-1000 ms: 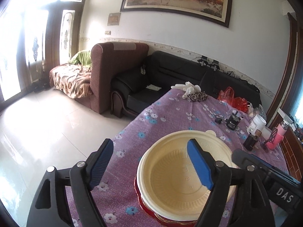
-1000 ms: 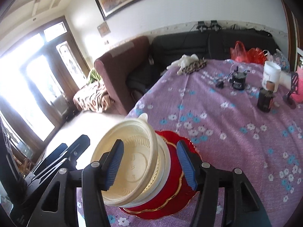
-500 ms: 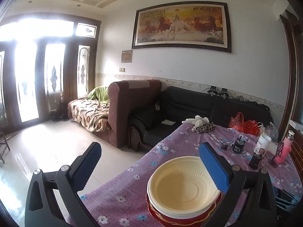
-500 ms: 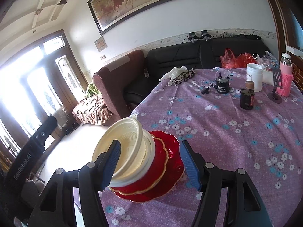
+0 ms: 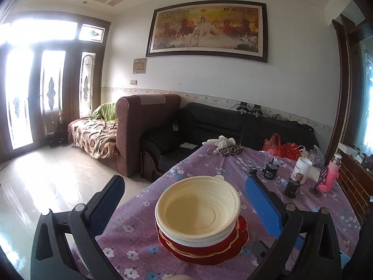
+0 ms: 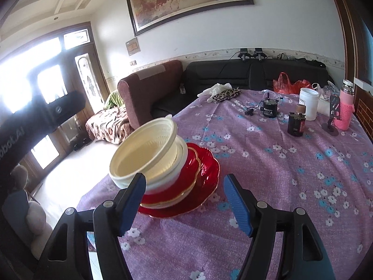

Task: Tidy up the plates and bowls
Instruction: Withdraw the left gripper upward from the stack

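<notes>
Your left gripper (image 5: 184,200) has its fingers spread wide with nothing between them, hanging just short of the stack. Your right gripper (image 6: 185,200) is likewise spread and empty, its left finger (image 6: 131,201) overlapping the lower rim of the stack in view. Just ahead, the cream bowl (image 5: 198,206) sits nested on a white bowl (image 5: 186,238), on red plates (image 5: 235,252) with a gold rim, near the worktop's (image 6: 268,175) near left edge on the purple flowered cloth. Farther back stand a dark jar (image 6: 296,123), a white tub (image 6: 309,103) and a pink bottle (image 6: 345,109); beyond them, a black sofa (image 5: 221,126)
</notes>
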The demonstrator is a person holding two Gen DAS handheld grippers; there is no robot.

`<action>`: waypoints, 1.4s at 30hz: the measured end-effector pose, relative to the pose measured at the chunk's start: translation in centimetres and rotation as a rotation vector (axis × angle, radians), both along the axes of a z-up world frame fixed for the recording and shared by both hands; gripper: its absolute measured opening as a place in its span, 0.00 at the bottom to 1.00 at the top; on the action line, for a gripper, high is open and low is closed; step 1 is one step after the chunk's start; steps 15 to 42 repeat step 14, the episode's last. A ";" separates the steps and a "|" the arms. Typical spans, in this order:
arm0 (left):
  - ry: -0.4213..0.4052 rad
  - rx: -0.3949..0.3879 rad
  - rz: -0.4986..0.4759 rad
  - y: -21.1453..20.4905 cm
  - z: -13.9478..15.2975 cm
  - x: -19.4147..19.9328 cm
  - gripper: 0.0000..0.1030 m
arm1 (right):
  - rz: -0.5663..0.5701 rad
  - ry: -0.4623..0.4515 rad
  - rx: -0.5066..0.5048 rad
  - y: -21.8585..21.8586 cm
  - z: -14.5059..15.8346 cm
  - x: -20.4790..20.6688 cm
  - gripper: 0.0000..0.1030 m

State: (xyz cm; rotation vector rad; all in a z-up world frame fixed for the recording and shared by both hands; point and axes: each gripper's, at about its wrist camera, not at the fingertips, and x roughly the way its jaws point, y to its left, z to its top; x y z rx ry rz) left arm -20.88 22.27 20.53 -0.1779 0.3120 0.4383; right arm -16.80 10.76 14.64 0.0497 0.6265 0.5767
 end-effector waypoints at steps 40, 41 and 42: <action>0.110 0.020 0.028 -0.9 -2.2 2.1 1.00 | -0.002 0.068 -0.028 -0.9 -2.5 1.6 0.73; 0.110 0.020 0.028 -0.9 -2.2 2.1 1.00 | -0.002 0.068 -0.028 -0.9 -2.5 1.6 0.73; 0.110 0.020 0.028 -0.9 -2.2 2.1 1.00 | -0.002 0.068 -0.028 -0.9 -2.5 1.6 0.73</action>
